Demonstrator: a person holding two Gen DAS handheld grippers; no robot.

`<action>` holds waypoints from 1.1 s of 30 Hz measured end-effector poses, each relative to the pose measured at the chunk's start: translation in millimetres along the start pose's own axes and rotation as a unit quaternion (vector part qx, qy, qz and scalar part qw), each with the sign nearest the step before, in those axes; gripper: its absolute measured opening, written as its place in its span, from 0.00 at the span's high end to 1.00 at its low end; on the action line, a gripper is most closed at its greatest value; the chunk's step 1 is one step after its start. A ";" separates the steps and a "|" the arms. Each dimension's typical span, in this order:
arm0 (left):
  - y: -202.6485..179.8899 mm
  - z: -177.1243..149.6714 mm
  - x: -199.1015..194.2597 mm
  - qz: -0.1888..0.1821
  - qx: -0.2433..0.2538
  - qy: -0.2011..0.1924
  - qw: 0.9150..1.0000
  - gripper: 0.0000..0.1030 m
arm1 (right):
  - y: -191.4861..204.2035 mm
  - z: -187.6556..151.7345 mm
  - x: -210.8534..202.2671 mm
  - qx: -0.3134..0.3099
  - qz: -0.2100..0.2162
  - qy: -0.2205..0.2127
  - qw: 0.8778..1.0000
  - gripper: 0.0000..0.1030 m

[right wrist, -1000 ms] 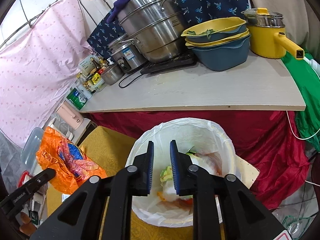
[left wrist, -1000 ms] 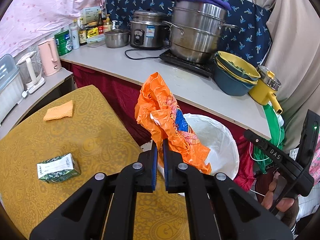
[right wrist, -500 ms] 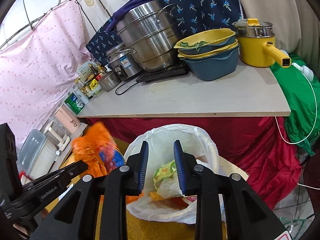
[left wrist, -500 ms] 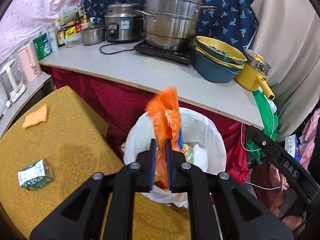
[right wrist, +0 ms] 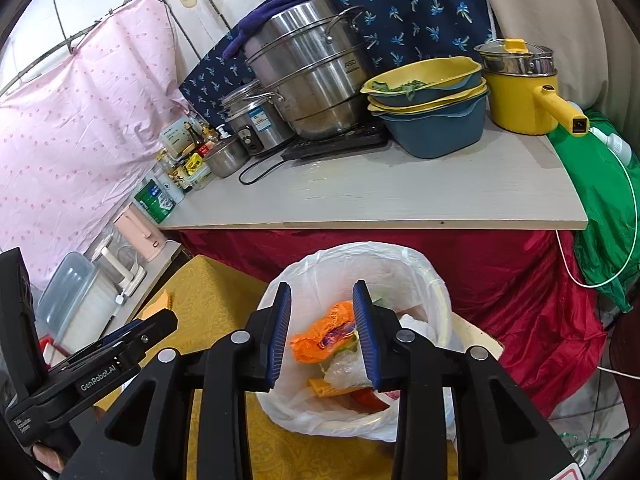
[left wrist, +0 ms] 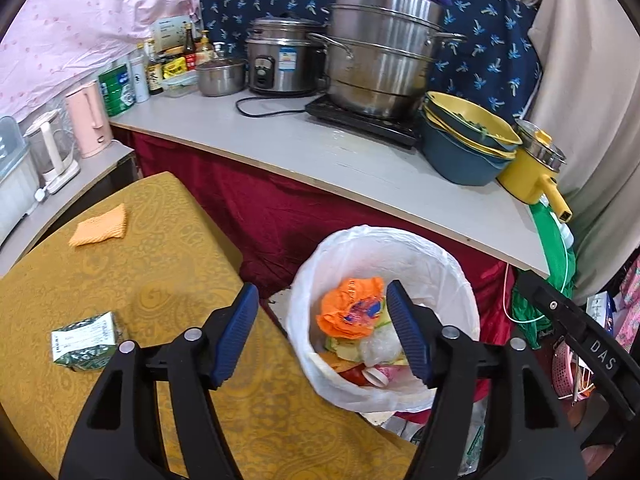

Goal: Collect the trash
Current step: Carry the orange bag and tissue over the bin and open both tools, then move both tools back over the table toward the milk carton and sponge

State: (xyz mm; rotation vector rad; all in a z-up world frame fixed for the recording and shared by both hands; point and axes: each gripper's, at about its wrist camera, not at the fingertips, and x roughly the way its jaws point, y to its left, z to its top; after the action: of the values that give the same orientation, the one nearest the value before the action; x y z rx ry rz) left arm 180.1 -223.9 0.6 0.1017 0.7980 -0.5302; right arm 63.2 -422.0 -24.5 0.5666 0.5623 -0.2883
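The left gripper [left wrist: 322, 336] is standing with its jaws spread wide, having just been opening, and nothing is sitting between its blue pads [left wrist: 236, 336]; it is pointing steeply downward over the near edge of the gold-clothed table [left wrist: 120, 280] and the rim of the trash bin [left wrist: 452, 264]. The orange plastic bag [left wrist: 350, 308] is lying crumpled inside the white-lined bin, on top of the other wrappers, clear of both pads. The right gripper [right wrist: 322, 334] is hanging over the same bin from the other side, also tilted downward, its jaws partly apart and having just been opening a little, with nothing pinched between them; the orange bag is showing through the gap, down in the bin. A hand [right wrist: 48, 454] is just showing at the lower left corner of the right wrist view, under the left gripper's body. On the table, a small green-and-white carton [left wrist: 84, 338] is lying near the left edge, and an orange cloth [left wrist: 98, 230] is resting toward the far left corner. The bin is standing between the table's right edge and the counter [left wrist: 360, 168] draped in red cloth.
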 end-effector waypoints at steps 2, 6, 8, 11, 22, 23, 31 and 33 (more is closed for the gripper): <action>6.1 0.1 -3.9 0.004 -0.006 -0.004 1.000 0.33 | 7.6 -1.1 -0.4 -0.005 0.004 -0.001 1.000 0.67; 18.5 -1.2 -10.7 0.011 -0.015 -0.008 1.000 0.30 | 22.3 -2.7 -0.1 -0.017 0.010 0.000 1.000 0.64; 23.9 -1.8 -13.5 0.014 -0.019 -0.010 1.000 0.30 | 29.4 -4.1 0.7 -0.021 0.014 0.002 1.000 0.64; 34.6 -4.6 -18.1 0.020 -0.026 -0.012 0.999 0.28 | 39.5 -6.7 1.5 -0.026 0.018 0.004 0.999 0.64; 95.7 -23.5 -34.9 0.052 -0.083 -0.010 0.995 0.23 | 85.6 -25.6 16.9 -0.055 0.038 0.028 0.997 0.64; 106.0 -27.4 -36.0 0.058 -0.095 -0.007 0.994 0.23 | 90.0 -28.0 19.3 -0.058 0.041 0.032 0.997 0.64; 180.1 -56.8 -38.5 0.097 -0.173 0.017 0.980 0.22 | 141.5 -55.9 50.7 -0.091 0.072 0.072 0.991 0.64; 200.9 -66.5 -39.3 0.104 -0.202 0.025 0.974 0.22 | 157.1 -64.5 60.8 -0.101 0.081 0.082 0.988 0.64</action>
State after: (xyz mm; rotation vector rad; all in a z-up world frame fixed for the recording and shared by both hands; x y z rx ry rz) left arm 212.2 -15.0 -40.2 -0.1762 0.9182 -0.1606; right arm 149.0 -264.0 -37.9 0.4388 0.6915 -0.0290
